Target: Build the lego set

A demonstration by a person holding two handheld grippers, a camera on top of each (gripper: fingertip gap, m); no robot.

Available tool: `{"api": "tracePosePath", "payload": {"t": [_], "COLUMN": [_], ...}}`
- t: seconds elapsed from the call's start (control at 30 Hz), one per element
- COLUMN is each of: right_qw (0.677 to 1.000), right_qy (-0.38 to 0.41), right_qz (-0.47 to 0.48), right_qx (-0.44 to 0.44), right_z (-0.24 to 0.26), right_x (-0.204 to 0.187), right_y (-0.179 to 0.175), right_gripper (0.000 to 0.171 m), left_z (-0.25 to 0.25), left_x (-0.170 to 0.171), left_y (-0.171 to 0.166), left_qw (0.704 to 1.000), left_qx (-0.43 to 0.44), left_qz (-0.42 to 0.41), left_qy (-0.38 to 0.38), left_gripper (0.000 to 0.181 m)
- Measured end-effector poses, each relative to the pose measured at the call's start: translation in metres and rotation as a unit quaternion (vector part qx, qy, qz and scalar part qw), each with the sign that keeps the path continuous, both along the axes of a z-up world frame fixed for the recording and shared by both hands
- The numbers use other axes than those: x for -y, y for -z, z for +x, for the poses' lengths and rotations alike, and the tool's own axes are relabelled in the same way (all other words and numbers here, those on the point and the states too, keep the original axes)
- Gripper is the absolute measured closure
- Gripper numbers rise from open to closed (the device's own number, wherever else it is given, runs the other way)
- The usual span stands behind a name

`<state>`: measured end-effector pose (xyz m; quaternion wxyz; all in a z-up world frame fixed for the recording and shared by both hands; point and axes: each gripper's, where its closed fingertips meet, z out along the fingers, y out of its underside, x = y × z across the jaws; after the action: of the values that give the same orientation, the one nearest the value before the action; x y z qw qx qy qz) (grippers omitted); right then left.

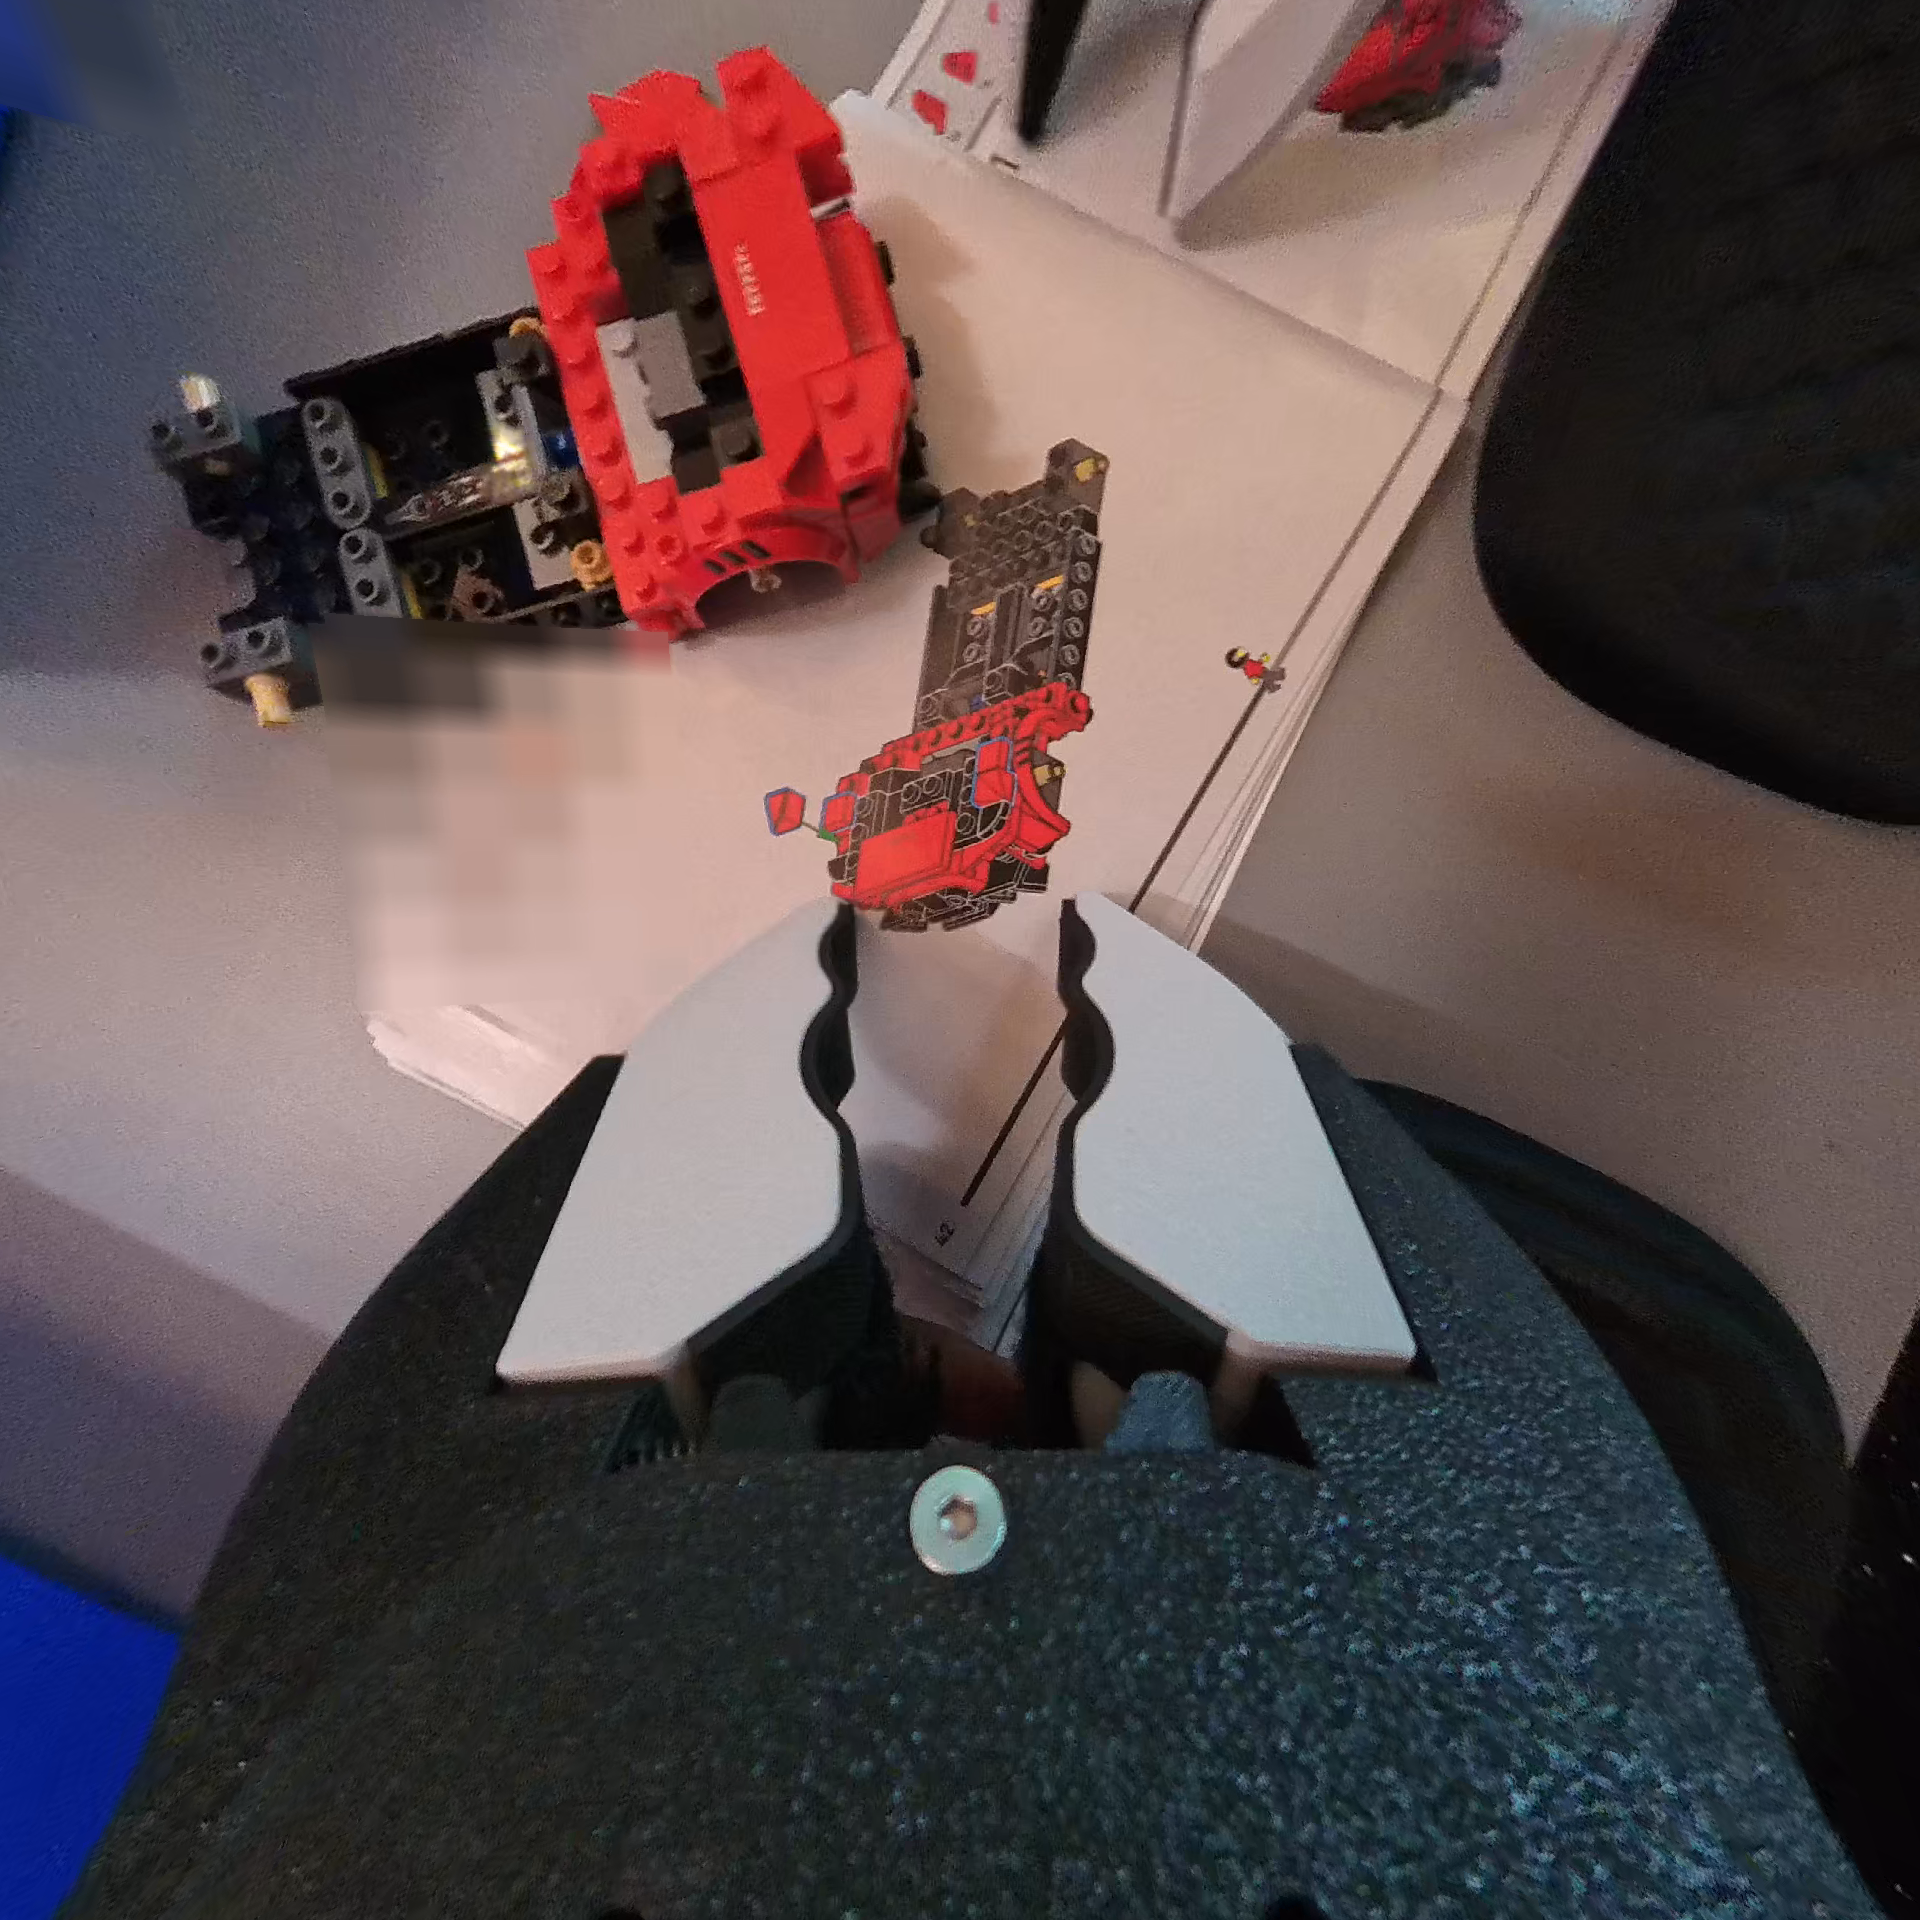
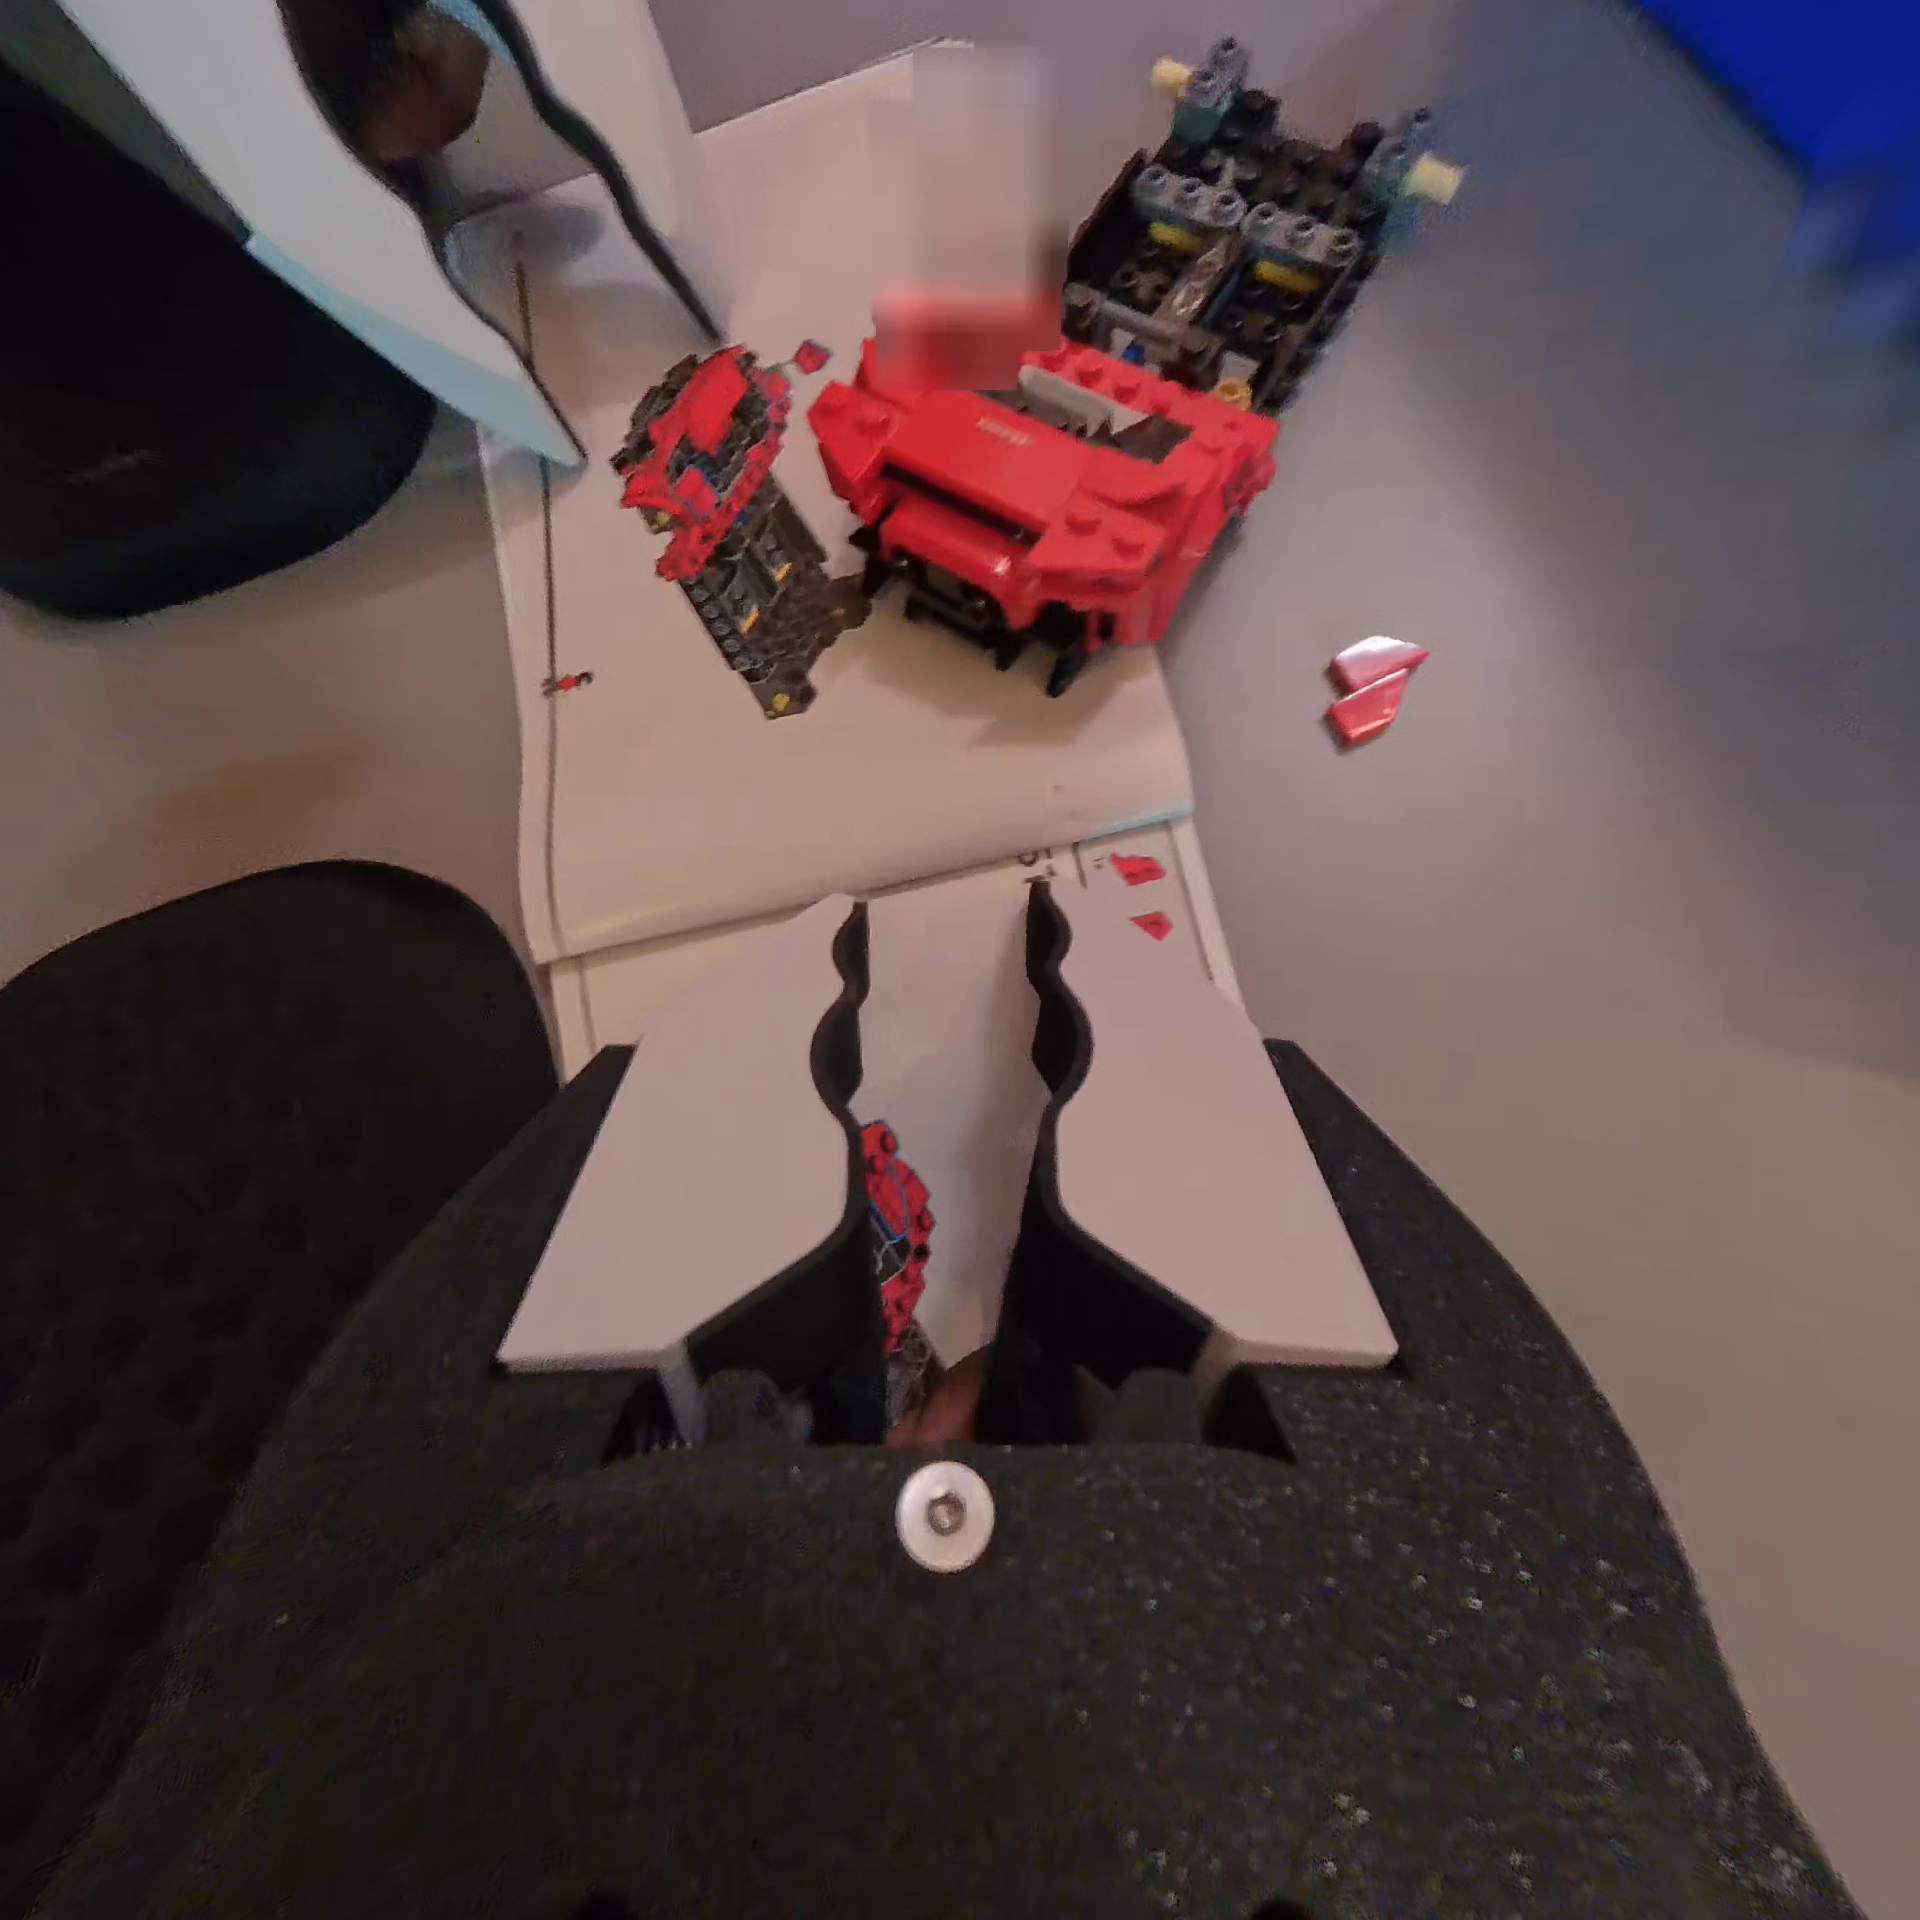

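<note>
A half-built lego car (image 1: 665,384), red body on a black and grey chassis, lies partly on the open instruction booklet (image 1: 1195,436); it also shows in the right wrist view (image 2: 1049,499) on the booklet (image 2: 831,769). Two small red lego pieces (image 2: 1371,686) lie on the grey table right of the booklet. My left gripper (image 1: 956,920) hovers over the booklet's near page, open and empty. My right gripper (image 2: 943,909) hovers over the booklet's near edge, open and empty. The other gripper's white fingers (image 2: 343,208) show at upper left in the right wrist view.
The grey table (image 1: 156,883) spreads around the booklet. A black rounded object (image 1: 1714,416) sits right of the booklet; it also shows in the right wrist view (image 2: 156,416). Something blue (image 2: 1818,125) is at the far right. The other gripper's white fingers (image 1: 1247,104) reach over the booklet's far page. The left gripper's tips are roughly 15 cm from the right gripper's.
</note>
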<state>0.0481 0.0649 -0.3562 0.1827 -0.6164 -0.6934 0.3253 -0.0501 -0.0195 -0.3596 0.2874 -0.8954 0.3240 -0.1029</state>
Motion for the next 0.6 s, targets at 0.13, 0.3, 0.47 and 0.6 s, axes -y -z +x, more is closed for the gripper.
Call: {"api": "tracePosePath", "payload": {"t": [0.13, 0.3, 0.47, 0.6], "right_qw": [0.991, 0.990, 0.995, 0.992], "right_qy": [0.088, 0.010, 0.050, 0.104], "right_qz": [0.091, 0.062, 0.058, 0.078], "right_qx": [-0.045, -0.124, -0.065, -0.004], "right_z": [-0.021, -0.057, -0.068, -0.074], "right_x": [-0.052, -0.020, 0.004, 0.013], "right_y": [-0.015, -0.040, -0.030, -0.002], "right_gripper": [0.152, 0.147, 0.043, 0.050], "left_z": [0.003, 0.003, 0.003, 0.003], "left_x": [0.006, 0.006, 0.005, 0.005], "left_y": [0.000, 0.000, 0.000, 0.000], "left_qw": [1.000, 1.000, 0.999, 0.999], "left_qx": [0.008, 0.014, 0.019, 0.018], "left_qz": [0.010, 0.020, 0.025, 0.026], "left_qy": [-0.004, -0.011, -0.012, -0.012], "left_gripper": [0.149, 0.149, 0.149, 0.149]}}
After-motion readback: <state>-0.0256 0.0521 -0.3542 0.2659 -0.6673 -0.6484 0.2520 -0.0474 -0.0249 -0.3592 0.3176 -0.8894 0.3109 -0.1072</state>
